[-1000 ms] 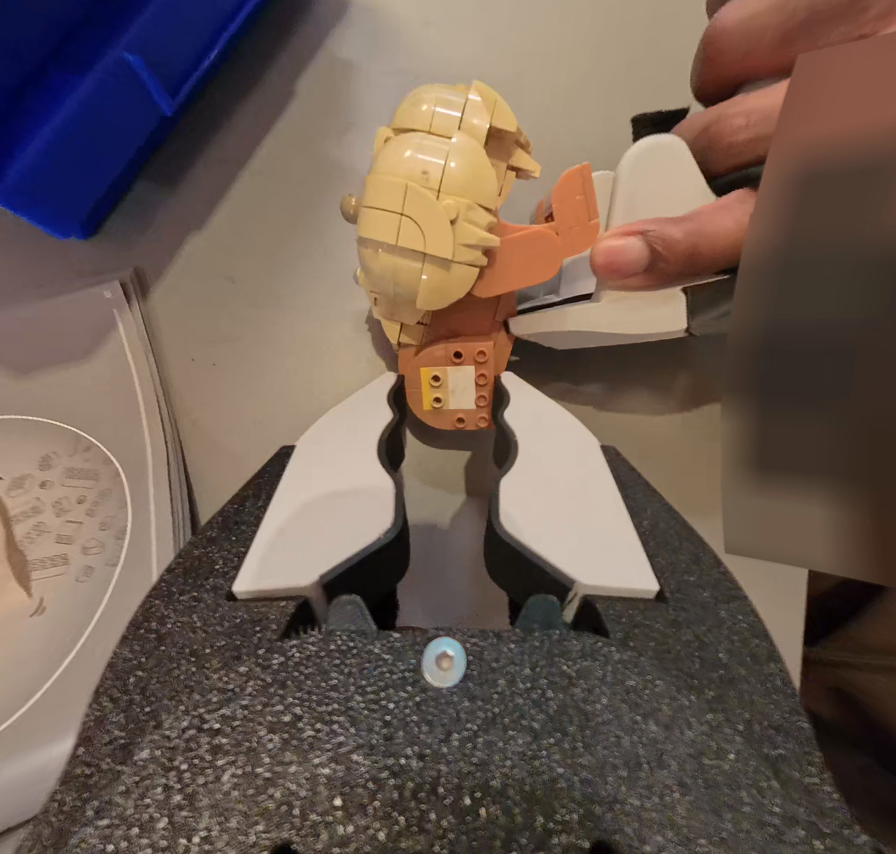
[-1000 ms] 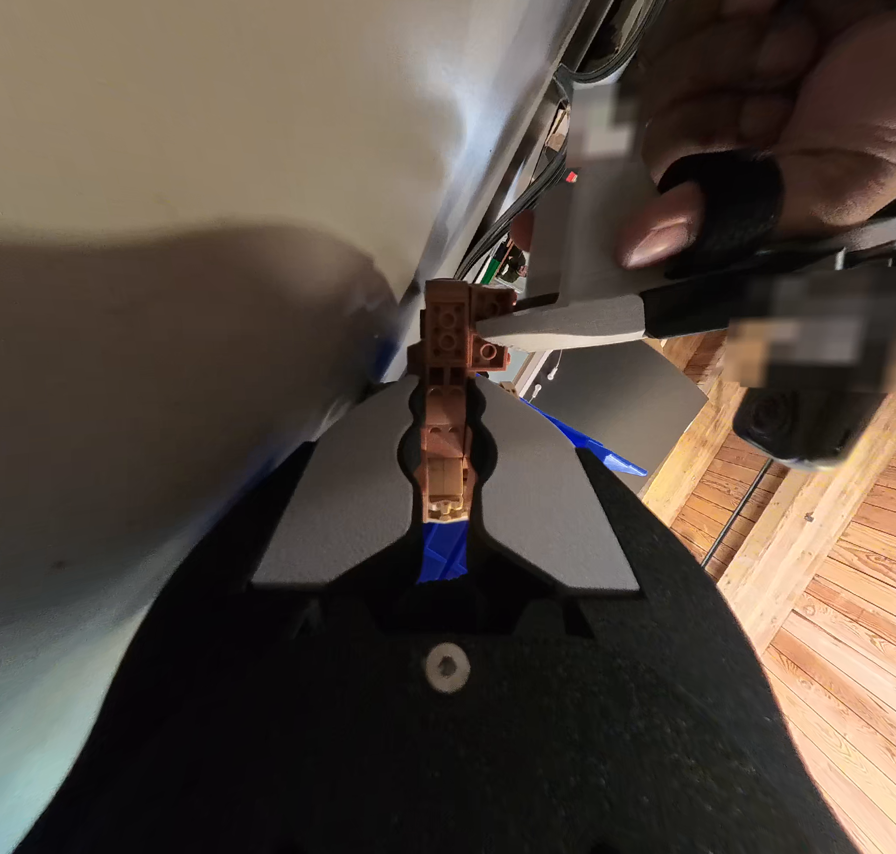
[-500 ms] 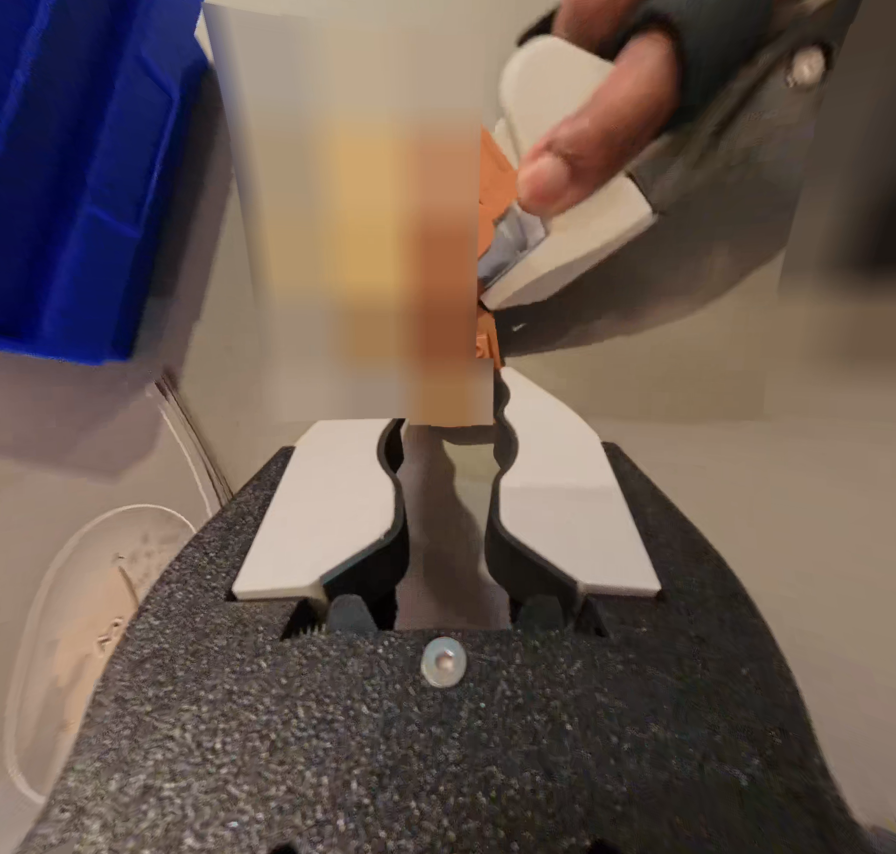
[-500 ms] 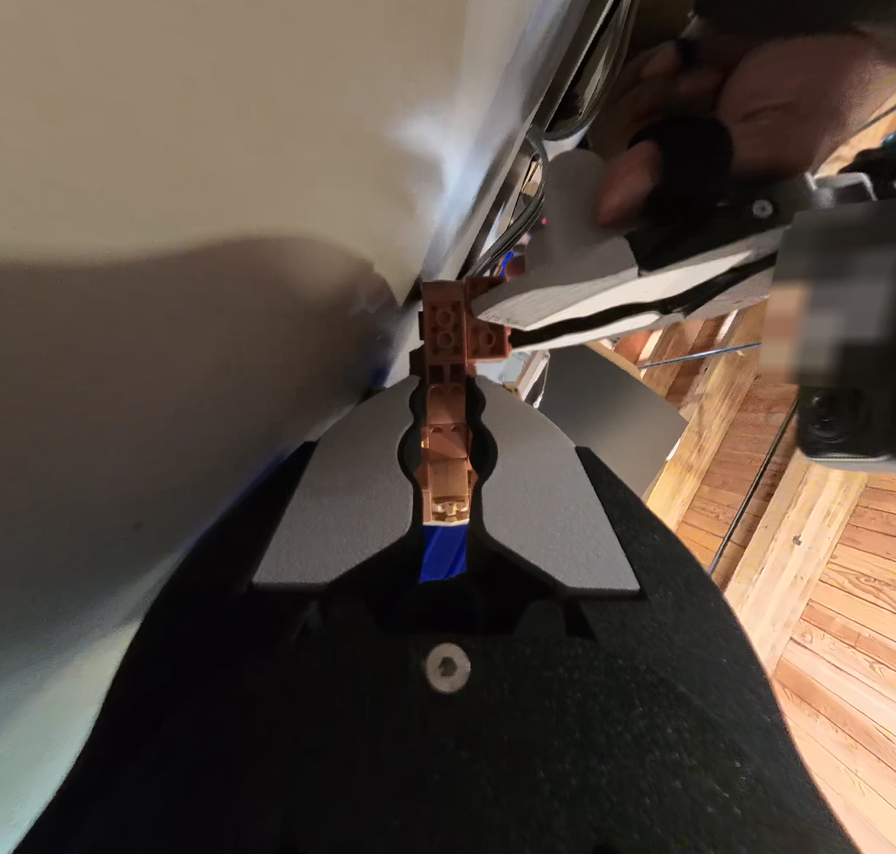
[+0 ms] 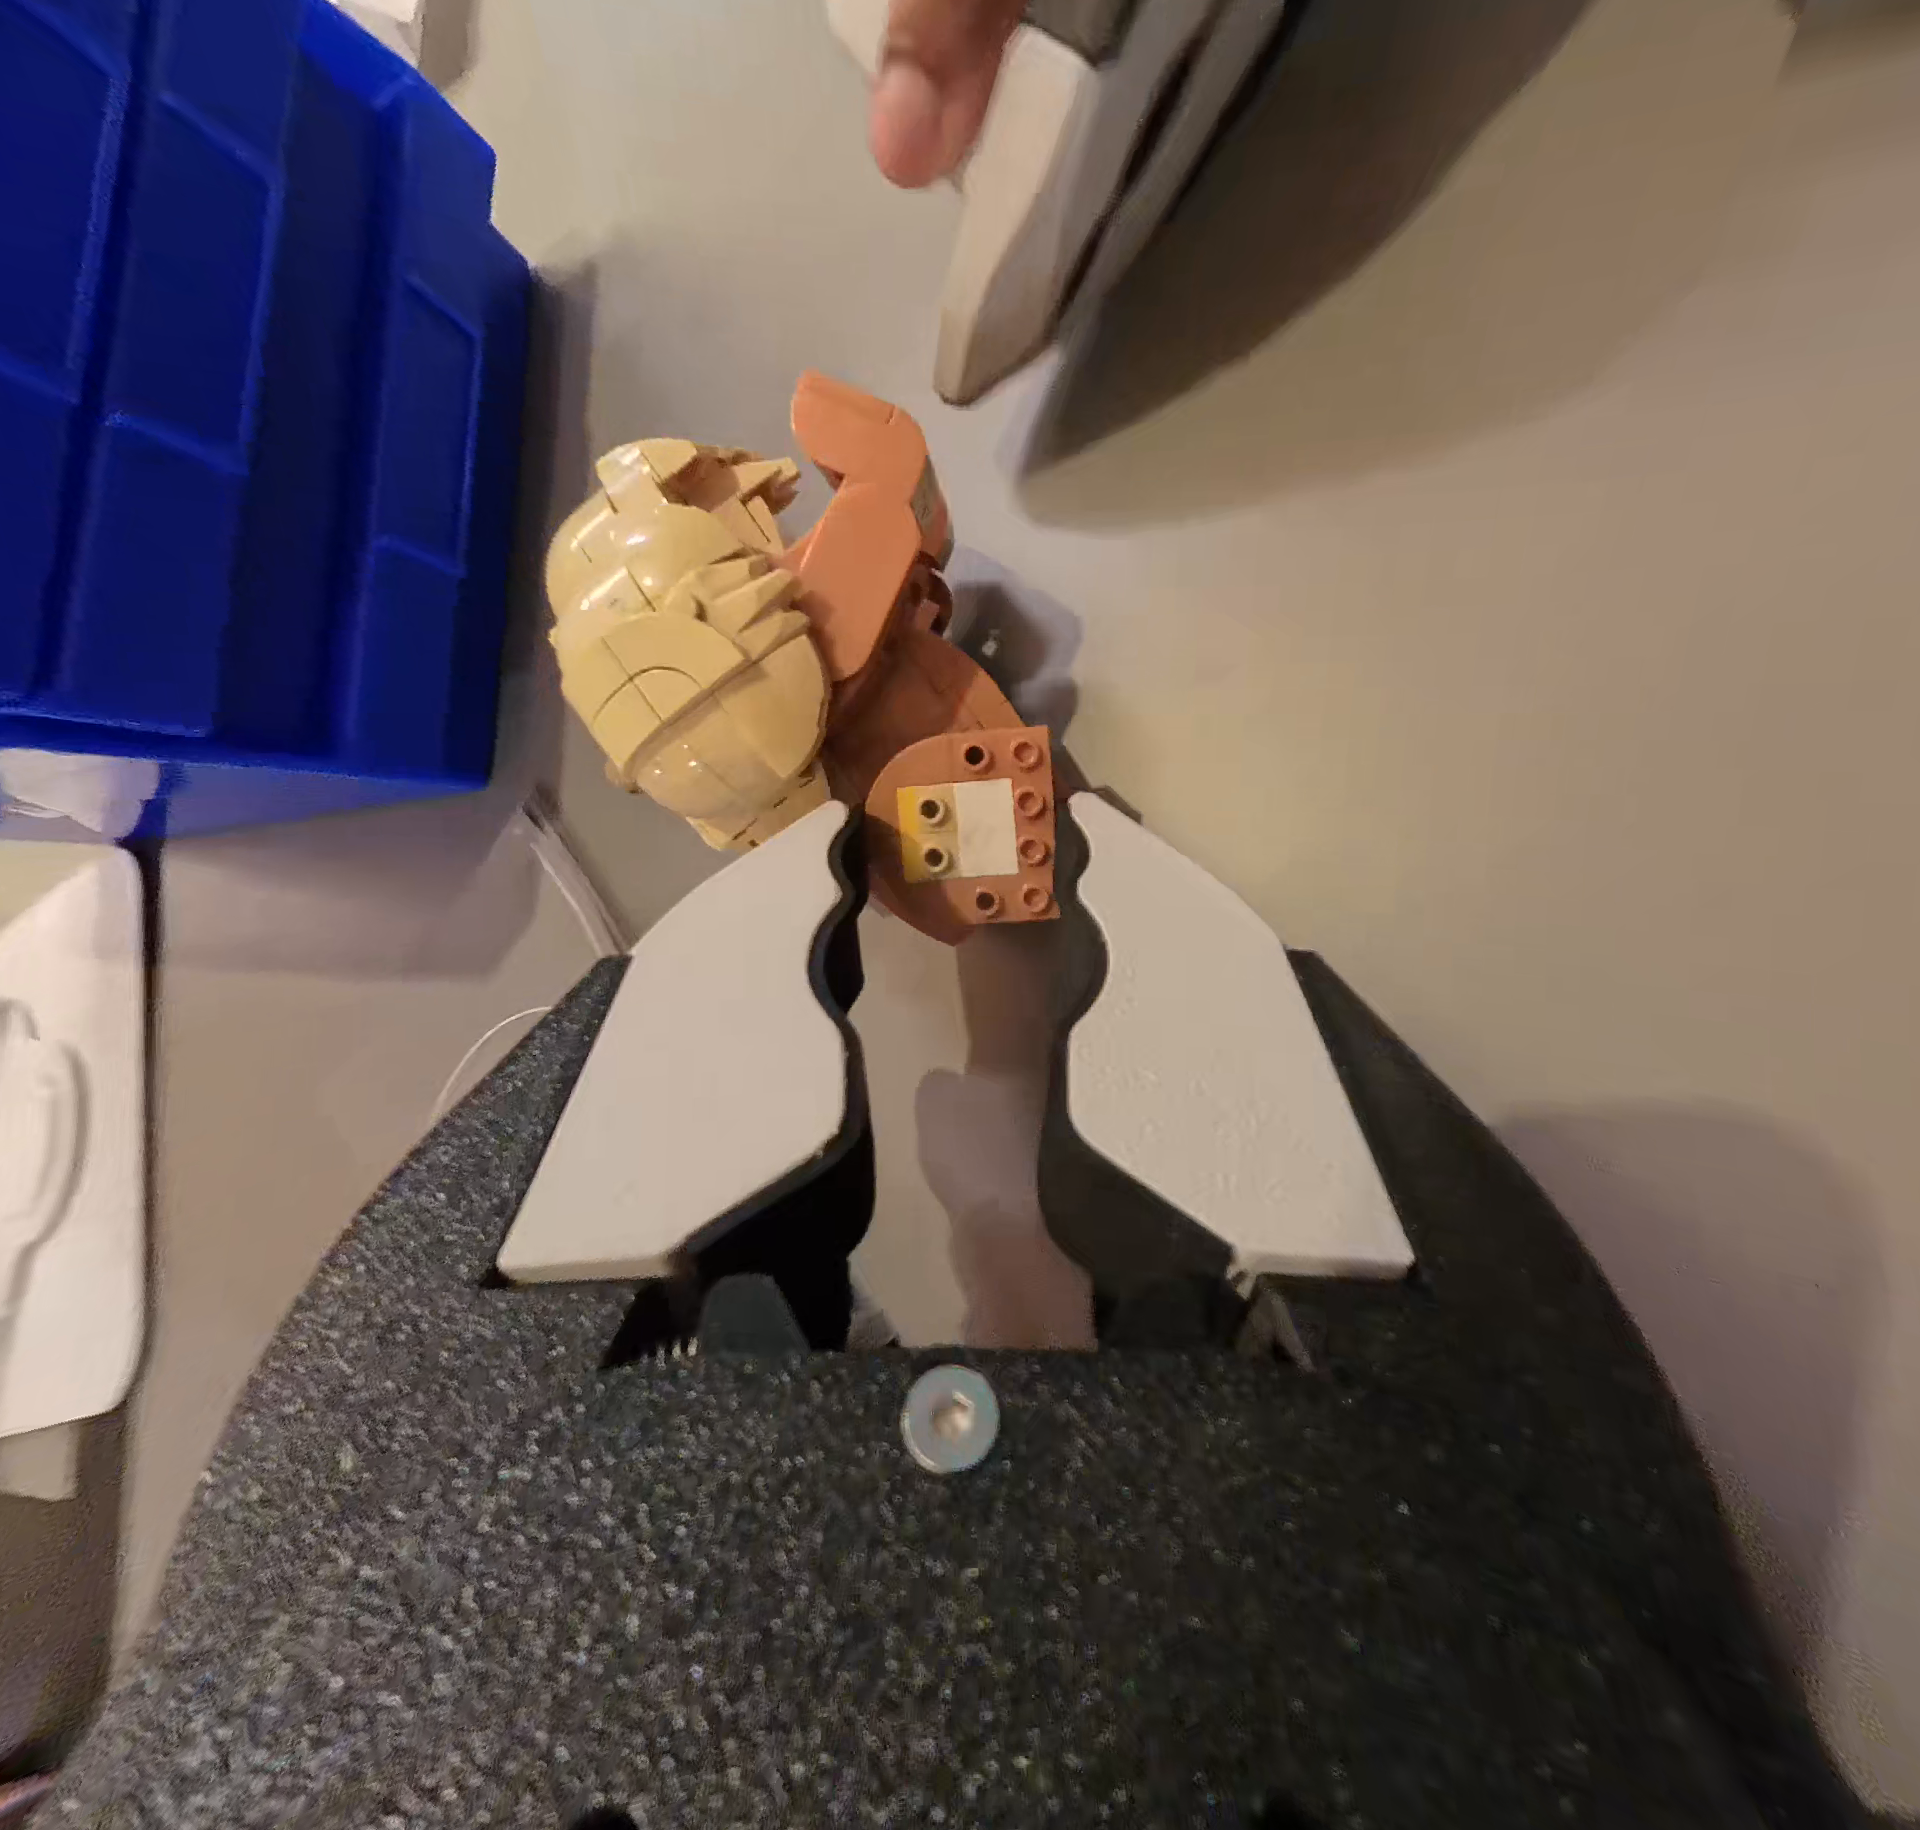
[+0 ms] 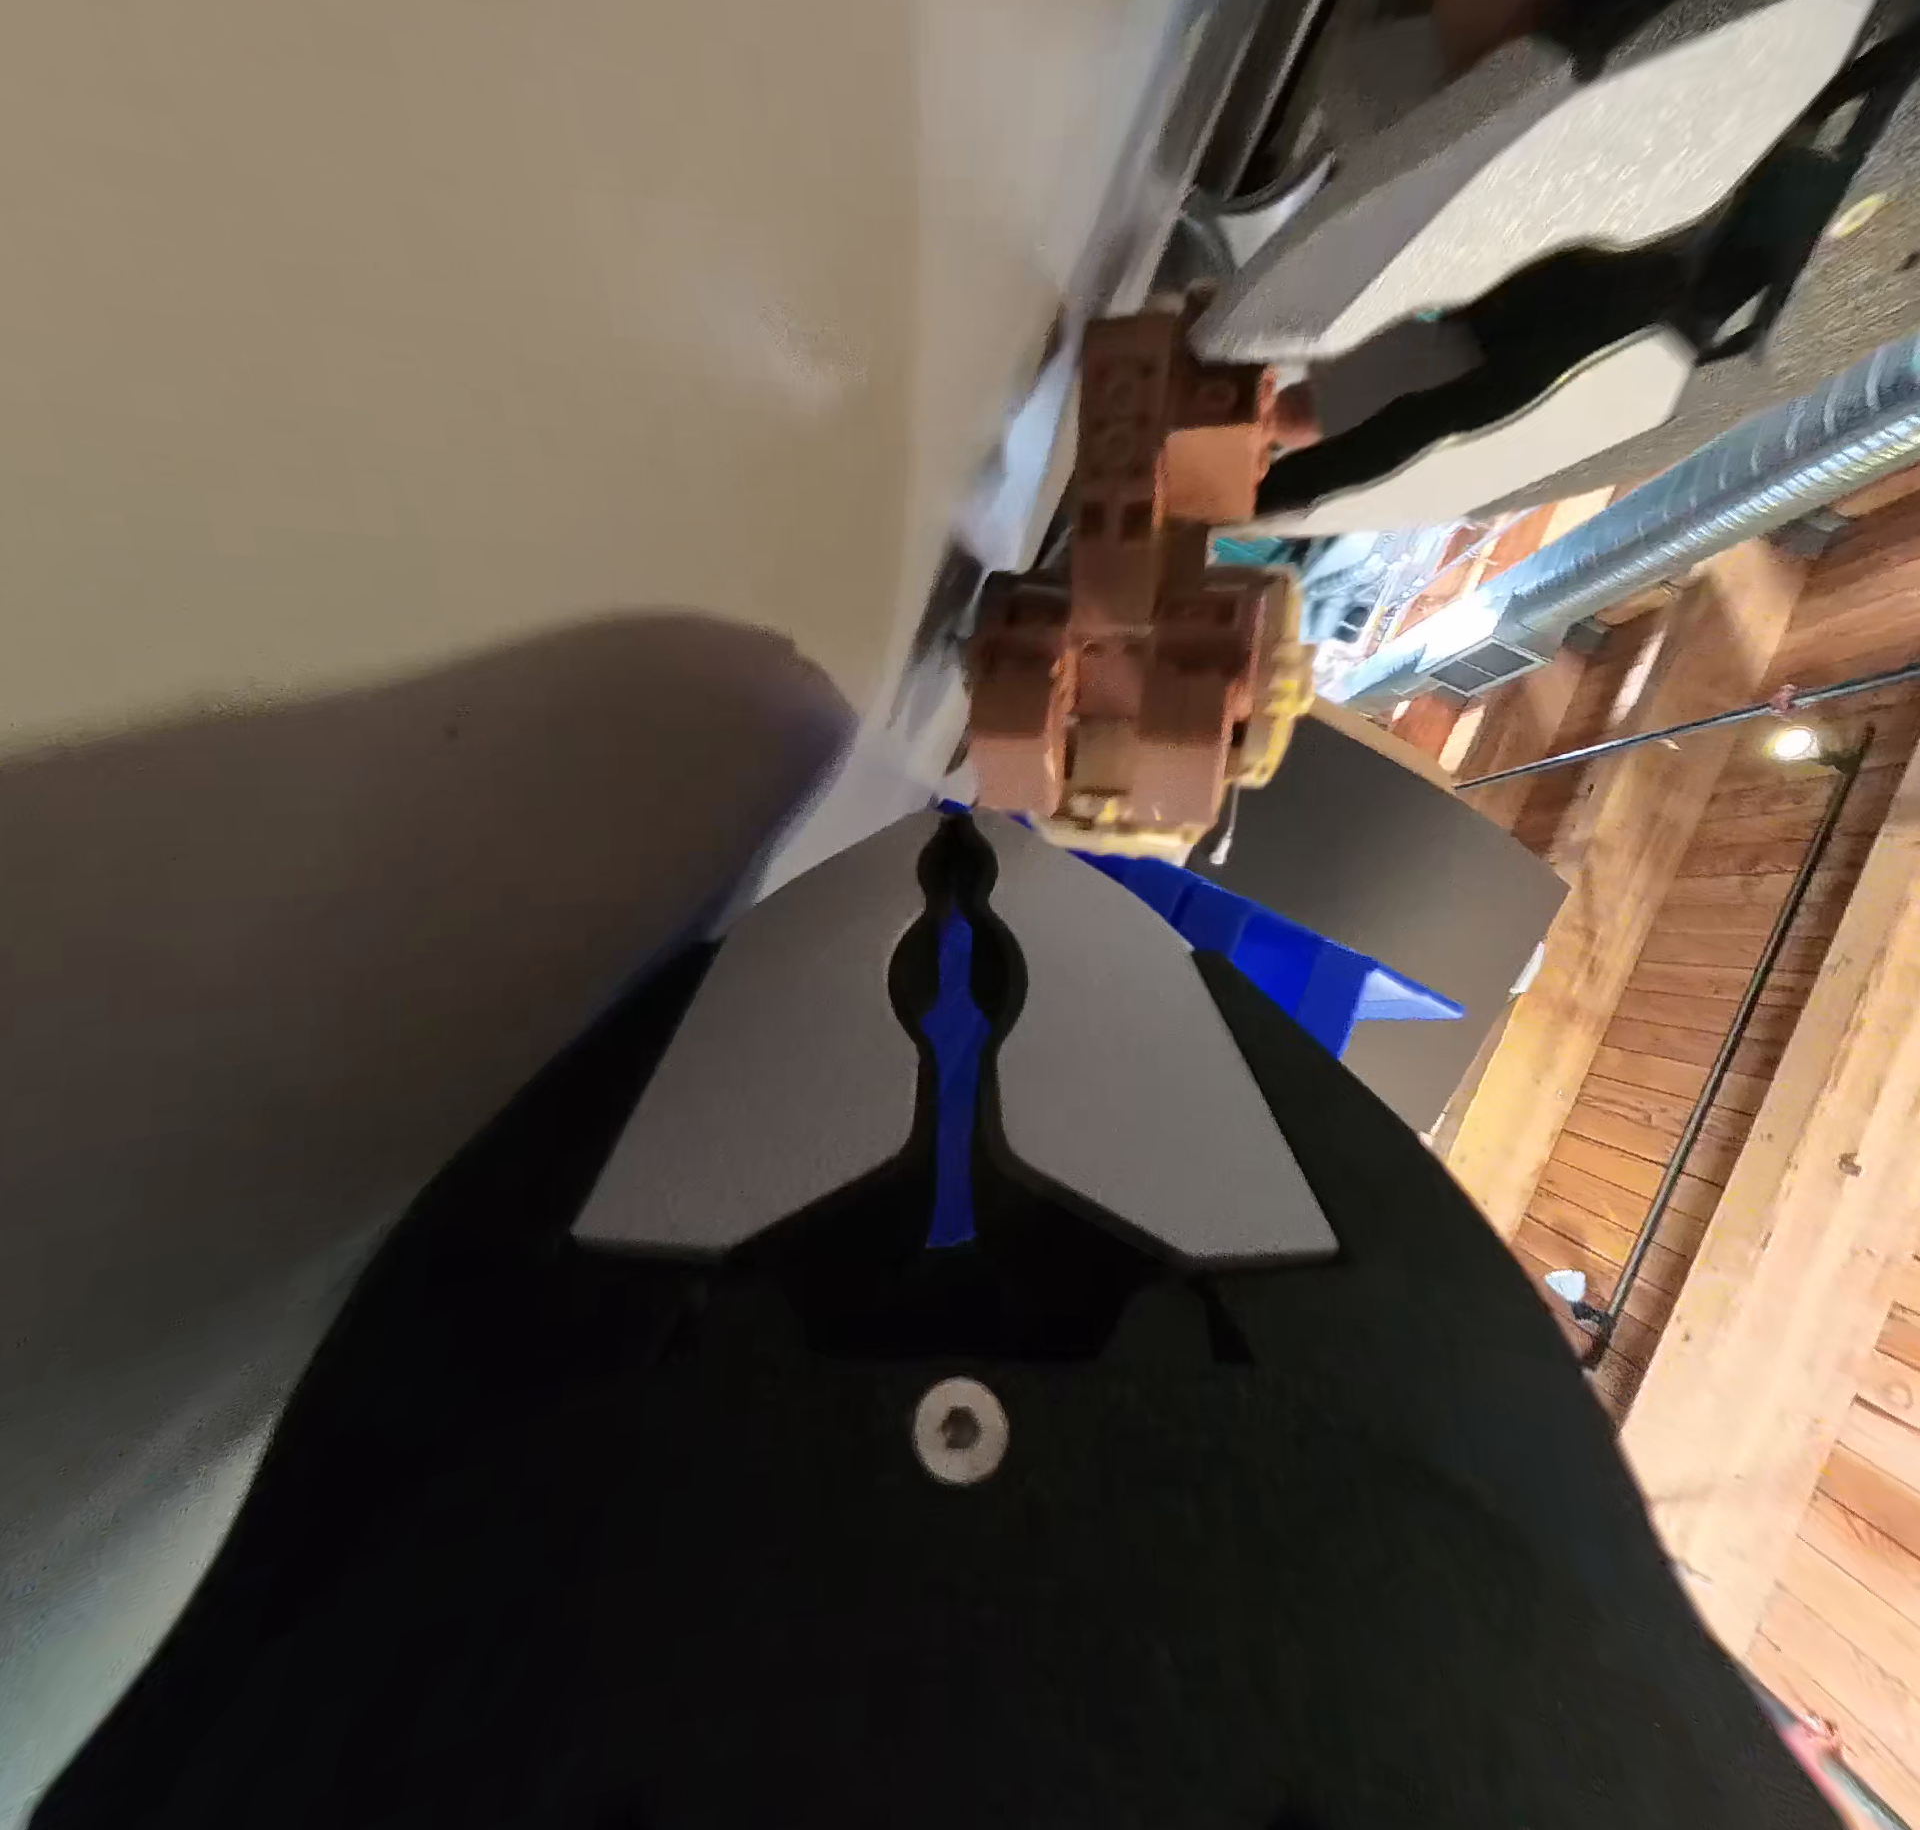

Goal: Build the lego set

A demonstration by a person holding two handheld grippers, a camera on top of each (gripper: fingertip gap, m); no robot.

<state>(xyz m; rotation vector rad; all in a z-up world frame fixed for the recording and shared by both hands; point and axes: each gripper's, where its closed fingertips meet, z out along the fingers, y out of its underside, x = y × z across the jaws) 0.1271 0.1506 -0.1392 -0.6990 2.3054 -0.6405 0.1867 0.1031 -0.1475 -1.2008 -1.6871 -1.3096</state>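
Furthest left in my left wrist view sits the blue bin (image 5: 239,409), and below it the white instruction sheets (image 5: 62,1136) at the table's (image 5: 1558,793) edge; whatever is printed there is too blurred to read, and I see no brand or label on anything else.

Next comes the lego figure (image 5: 748,658), tan head and orange-brown body, tipped over to the left with its studded base plate (image 5: 977,835) between the tips of my left gripper (image 5: 961,845). A second ago it stood upright with that base pinched tight; now the left fingers (image 5: 717,1053) have spread and a gap shows beside the plate on the right, so I would call them released, or at most brushing it on one side. The model appears to rest on the table.

To the right, my right gripper (image 5: 1039,253) has pulled up and away from the orange arm it was holding. In its own view its fingers (image 6: 790,1053) are nearly closed on nothing, the figure (image 6: 1132,637) just beyond their tips.

I judge that the arm attachment is finished and the model put down, so the next piece can be fetched.
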